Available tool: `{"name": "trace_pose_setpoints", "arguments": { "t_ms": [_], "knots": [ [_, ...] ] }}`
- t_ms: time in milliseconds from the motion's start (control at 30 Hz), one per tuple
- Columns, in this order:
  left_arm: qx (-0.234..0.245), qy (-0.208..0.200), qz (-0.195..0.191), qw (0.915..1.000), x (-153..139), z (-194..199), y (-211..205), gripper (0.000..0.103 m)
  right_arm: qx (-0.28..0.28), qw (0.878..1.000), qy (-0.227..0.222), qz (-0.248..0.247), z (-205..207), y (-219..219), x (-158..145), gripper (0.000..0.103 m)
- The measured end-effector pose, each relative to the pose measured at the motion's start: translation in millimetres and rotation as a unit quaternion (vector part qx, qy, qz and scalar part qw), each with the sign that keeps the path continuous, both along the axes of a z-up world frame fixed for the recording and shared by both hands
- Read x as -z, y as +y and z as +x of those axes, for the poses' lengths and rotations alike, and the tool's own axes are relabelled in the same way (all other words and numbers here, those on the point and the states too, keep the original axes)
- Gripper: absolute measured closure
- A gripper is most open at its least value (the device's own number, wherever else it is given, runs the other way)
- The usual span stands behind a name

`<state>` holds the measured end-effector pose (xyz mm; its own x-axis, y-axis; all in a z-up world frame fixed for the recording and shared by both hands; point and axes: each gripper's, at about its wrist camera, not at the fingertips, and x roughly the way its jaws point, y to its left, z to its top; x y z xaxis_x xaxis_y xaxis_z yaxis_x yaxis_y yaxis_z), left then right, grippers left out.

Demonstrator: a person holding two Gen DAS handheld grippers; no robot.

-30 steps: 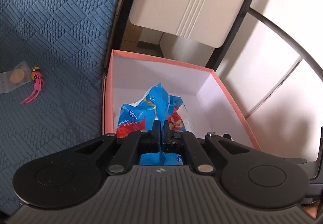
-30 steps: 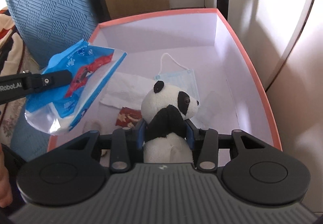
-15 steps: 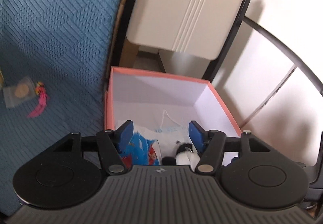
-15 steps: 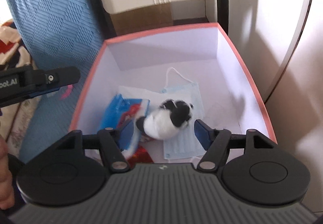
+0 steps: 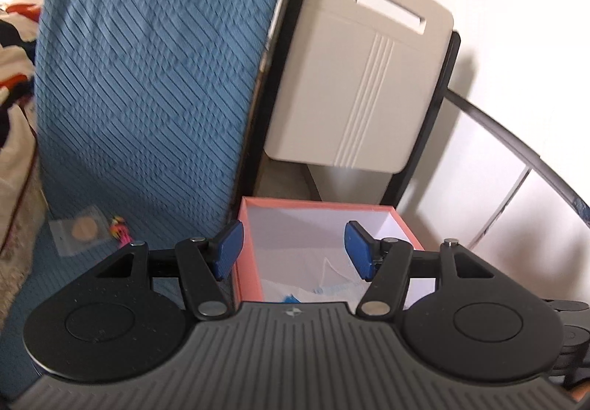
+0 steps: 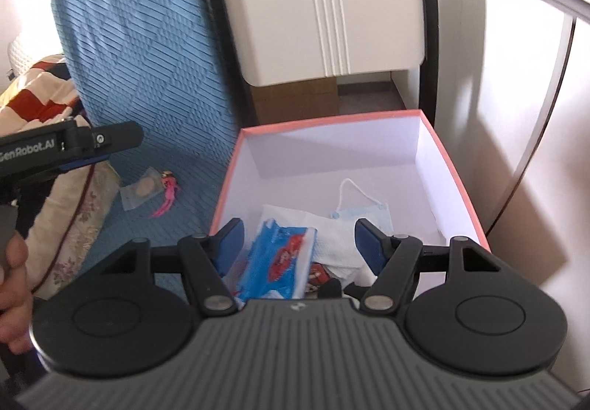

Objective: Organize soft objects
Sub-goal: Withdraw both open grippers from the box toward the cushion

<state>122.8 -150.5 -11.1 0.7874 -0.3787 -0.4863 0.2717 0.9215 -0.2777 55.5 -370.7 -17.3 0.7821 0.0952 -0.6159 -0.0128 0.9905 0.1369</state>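
A pink-rimmed white box (image 6: 427,114) stands beside the blue cover. In it lie a blue and red plastic packet (image 6: 280,264), a white tissue (image 6: 332,236) and a light blue face mask (image 6: 363,216). The panda toy is hidden, only a dark bit shows at the near edge. My right gripper (image 6: 300,244) is open and empty above the box's near end. My left gripper (image 5: 293,251) is open and empty over the box (image 5: 317,204); it also shows at the left of the right wrist view (image 6: 99,144).
A blue quilted cover (image 5: 147,85) spreads to the left. On it lie a small clear bag with a round disc (image 6: 142,186) and a pink tassel charm (image 6: 167,196). A beige folding chair (image 5: 361,78) with a black frame stands behind the box. A patterned blanket (image 6: 44,103) lies far left.
Both grippers opened and dropped their loads into the box: the left let go of the blue packet, the right of the panda toy. Both then rose and drew back.
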Motion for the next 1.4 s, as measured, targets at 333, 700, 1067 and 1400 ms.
{"name": "trace_pose_setpoints", "arguments": {
  "t_ms": [333,700,1067,1400],
  "knots": [
    [-0.025,-0.059,0.012,0.9979,-14.5,-16.8,49.2,0.037,-0.028,0.999,-0.033,-0.018,-12.1,40.7,-17.1,0.034],
    [-0.068,-0.051,0.010,0.9963,16.1,-22.5,107.6,0.037,-0.057,0.996,-0.044,-0.044,-17.0,82.0,2.5,0.034],
    [-0.101,-0.021,0.022,0.9944,58.6,-30.7,151.8,0.037,-0.098,0.993,-0.050,-0.050,-10.4,133.7,42.4,0.034],
    [-0.104,-0.001,0.035,0.9940,91.0,-34.1,168.9,0.037,-0.131,0.989,-0.027,-0.056,-8.3,159.2,72.5,0.034]
  ]
}}
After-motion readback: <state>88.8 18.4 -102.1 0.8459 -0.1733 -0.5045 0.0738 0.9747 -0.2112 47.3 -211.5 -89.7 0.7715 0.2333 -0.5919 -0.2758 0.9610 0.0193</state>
